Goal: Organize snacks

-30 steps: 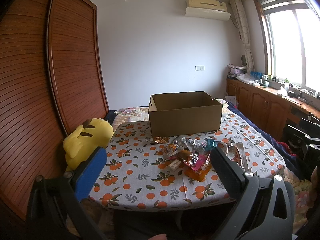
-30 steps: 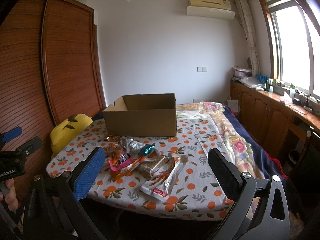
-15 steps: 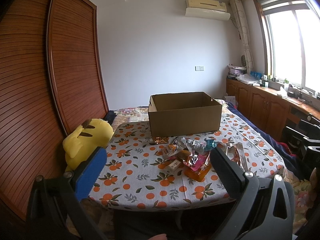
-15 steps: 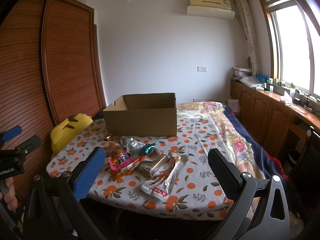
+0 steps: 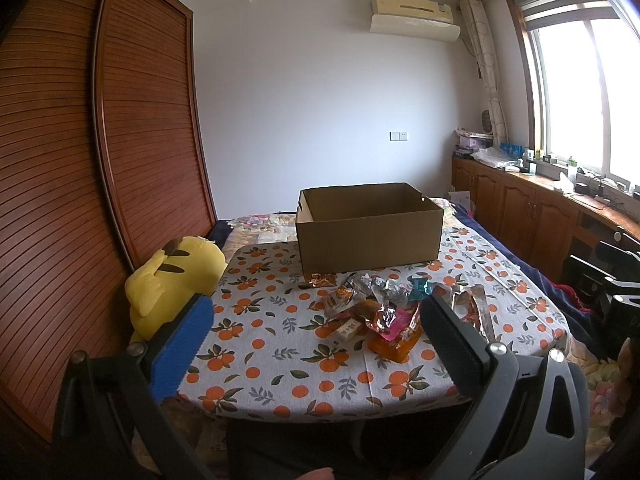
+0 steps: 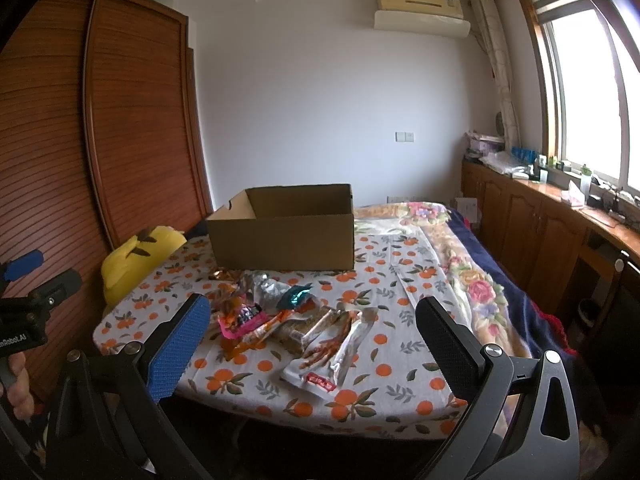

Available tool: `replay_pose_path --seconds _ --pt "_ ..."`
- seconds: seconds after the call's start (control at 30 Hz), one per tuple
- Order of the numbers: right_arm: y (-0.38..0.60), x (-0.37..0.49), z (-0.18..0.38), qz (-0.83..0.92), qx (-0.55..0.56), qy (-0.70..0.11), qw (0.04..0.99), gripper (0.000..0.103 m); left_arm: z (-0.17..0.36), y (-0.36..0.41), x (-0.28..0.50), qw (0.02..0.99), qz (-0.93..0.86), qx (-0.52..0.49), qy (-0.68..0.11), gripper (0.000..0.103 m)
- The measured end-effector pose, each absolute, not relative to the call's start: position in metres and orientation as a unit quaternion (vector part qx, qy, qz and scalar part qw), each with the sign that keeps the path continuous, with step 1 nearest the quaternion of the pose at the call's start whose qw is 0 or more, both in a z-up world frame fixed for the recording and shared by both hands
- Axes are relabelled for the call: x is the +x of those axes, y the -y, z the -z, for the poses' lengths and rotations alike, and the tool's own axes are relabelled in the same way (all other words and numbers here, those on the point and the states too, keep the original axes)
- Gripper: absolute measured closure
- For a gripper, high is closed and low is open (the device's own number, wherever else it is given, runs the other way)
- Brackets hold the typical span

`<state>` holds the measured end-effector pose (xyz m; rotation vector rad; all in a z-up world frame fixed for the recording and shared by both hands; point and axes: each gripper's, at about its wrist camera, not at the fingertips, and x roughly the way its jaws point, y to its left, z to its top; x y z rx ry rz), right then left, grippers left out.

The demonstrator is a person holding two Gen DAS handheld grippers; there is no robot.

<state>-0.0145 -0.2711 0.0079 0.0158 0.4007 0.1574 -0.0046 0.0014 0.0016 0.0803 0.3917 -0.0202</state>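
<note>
Orange-print bench [image 5: 256, 344]: snack heap [image 5: 384, 312] mid-surface, just before open cardboard box [image 5: 368, 232]; bare cloth left. Left gripper [image 5: 312, 344] and right gripper [image 6: 312, 344] short of near edge, fingers apart, empty.

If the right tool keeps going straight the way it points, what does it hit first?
Probably the snack pile on the table: the open right tool frames the clear chicken-feet packet nearest it. The cardboard box sits behind. Depth is uncertain.

Black gripper [image 6: 312, 344], 1 blue pad [image 6: 178, 350].
</note>
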Motion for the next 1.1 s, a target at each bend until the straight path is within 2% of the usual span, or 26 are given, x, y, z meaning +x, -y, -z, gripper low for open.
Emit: replay_pose_path --seconds 0.37,0.8,1.1 --pt "0.277 -0.009 0.010 -0.084 0.006 -0.207 0.975 0.000 0.009 0.001 0.007 0.975 0.026 0.042 -0.217 0.000" --pt "0.290 0.072 0.080 -0.113 -0.006 -0.286 0.952 0.000 0.085 0.025 0.104 0.949 0.087 0.042 -0.299 0.000" --pt "0.290 0.113 0.119 -0.149 0.010 -0.341 0.928 0.003 0.109 0.026 0.159 0.929 0.121 -0.020 -0.348 0.005"
